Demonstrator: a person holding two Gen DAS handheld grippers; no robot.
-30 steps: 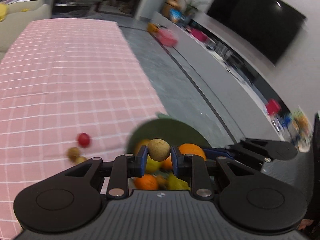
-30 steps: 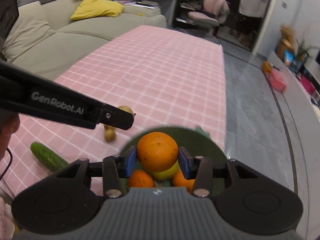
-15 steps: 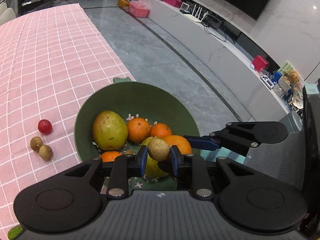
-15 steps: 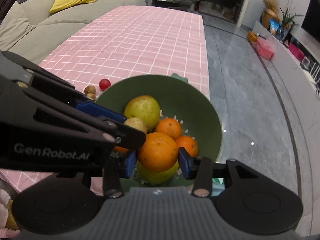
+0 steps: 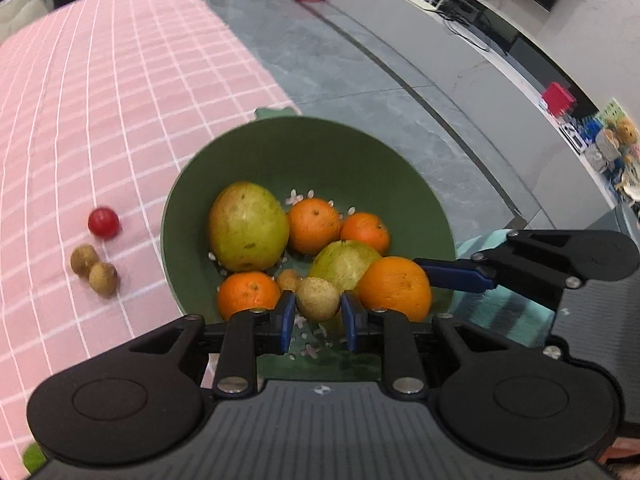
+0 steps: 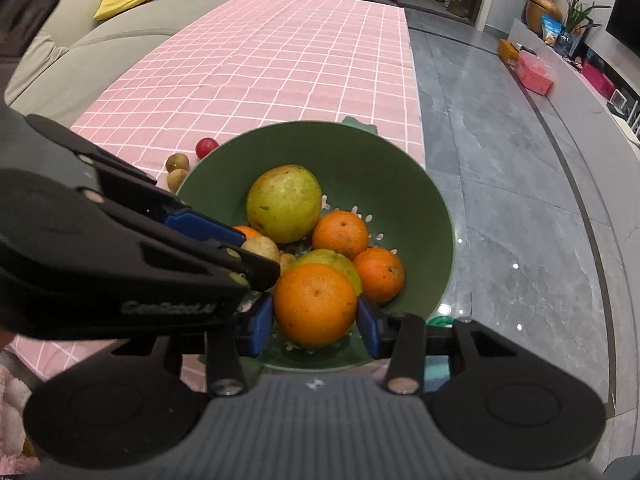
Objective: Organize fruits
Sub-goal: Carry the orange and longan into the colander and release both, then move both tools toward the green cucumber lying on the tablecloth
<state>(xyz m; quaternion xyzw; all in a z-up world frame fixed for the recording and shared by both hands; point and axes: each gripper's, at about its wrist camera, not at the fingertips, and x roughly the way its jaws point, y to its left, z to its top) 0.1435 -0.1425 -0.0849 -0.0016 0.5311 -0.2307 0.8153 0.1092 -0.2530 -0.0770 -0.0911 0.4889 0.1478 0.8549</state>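
Note:
A green bowl (image 5: 360, 152) at the table's right edge holds a big green-yellow fruit (image 5: 248, 226), several oranges (image 5: 314, 225) and a small brown fruit (image 5: 288, 279). My left gripper (image 5: 317, 314) is shut on a small tan round fruit (image 5: 318, 298) low over the bowl's near side. My right gripper (image 6: 315, 322) is shut on a large orange (image 6: 315, 303), also held inside the bowl (image 6: 400, 168). The left gripper's body (image 6: 120, 264) crosses the right wrist view.
On the pink checked tablecloth (image 5: 100, 100), left of the bowl, lie a red cherry tomato (image 5: 103, 222) and two small brown fruits (image 5: 94, 269). The table edge runs just right of the bowl; grey floor (image 6: 520, 200) beyond. A sofa (image 6: 100, 28) stands far left.
Both grippers have tipped forward and come down into the bowl with their fruits still held. The bowl fills more of both views.

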